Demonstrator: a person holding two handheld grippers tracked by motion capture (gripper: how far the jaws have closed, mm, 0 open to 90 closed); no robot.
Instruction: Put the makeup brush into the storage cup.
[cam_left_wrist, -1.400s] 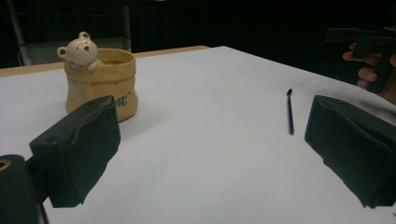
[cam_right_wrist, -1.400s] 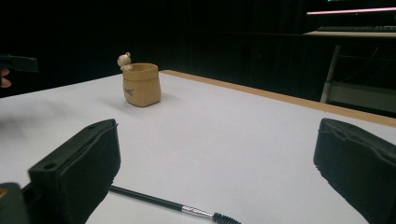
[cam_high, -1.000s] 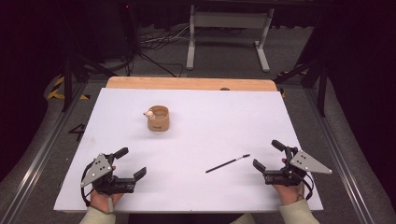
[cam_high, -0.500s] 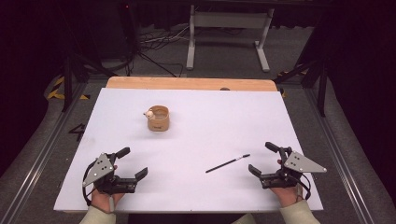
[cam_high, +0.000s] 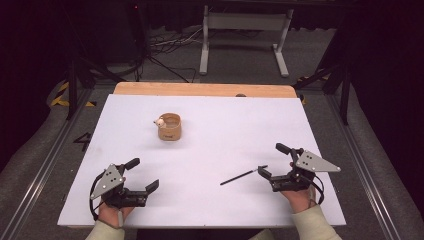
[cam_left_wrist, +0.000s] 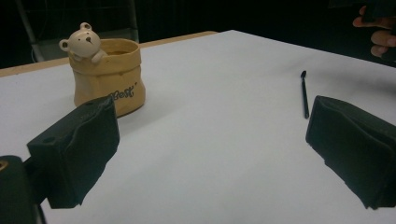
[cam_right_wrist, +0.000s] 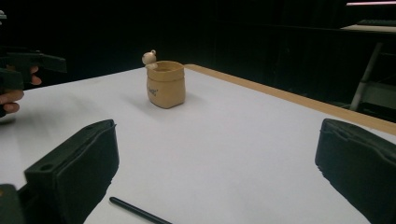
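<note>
White table (cam_high: 210, 150) under dark surroundings: a black pen (cam_high: 243, 175) lies near the front right edge, touching the right gripper (cam_high: 276, 161), jaws spread. Left gripper (cam_high: 144, 174) waits, jaws spread. Likely the pickup step; next, straddle the pen and close
</note>
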